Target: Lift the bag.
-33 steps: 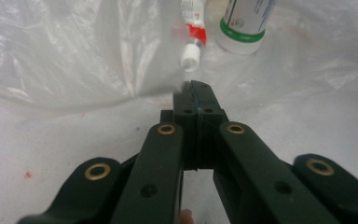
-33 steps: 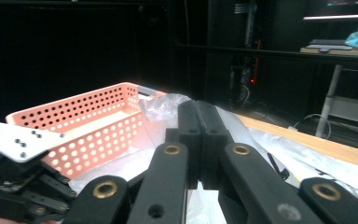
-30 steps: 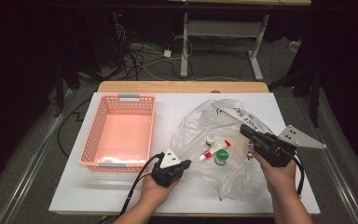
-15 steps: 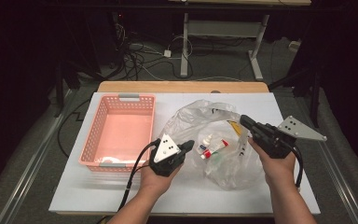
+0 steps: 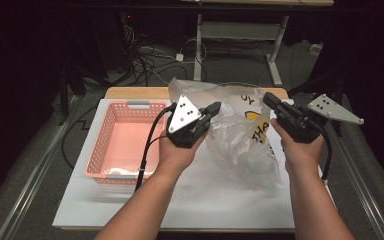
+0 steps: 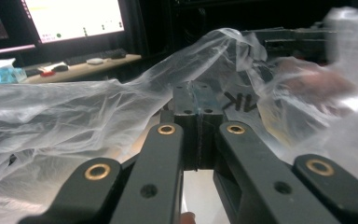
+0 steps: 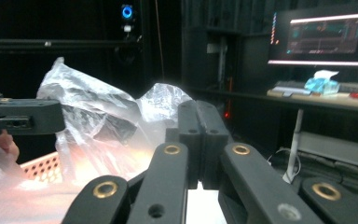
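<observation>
Both tools, left (image 5: 214, 107) and right (image 5: 270, 99), are pinching the bag (image 5: 240, 135), holding it up over the counter (image 5: 130, 200), basket (image 5: 115, 145) near the left edge.

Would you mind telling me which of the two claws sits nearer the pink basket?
The left claw, shut on the clear plastic bag, sits right beside the pink basket; the right claw is across the bag.

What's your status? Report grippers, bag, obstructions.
Left gripper shut on plastic bag, lifting one side. Right gripper shut on the opposite edge. Pink basket sits beside the bag; nothing between them.
</observation>
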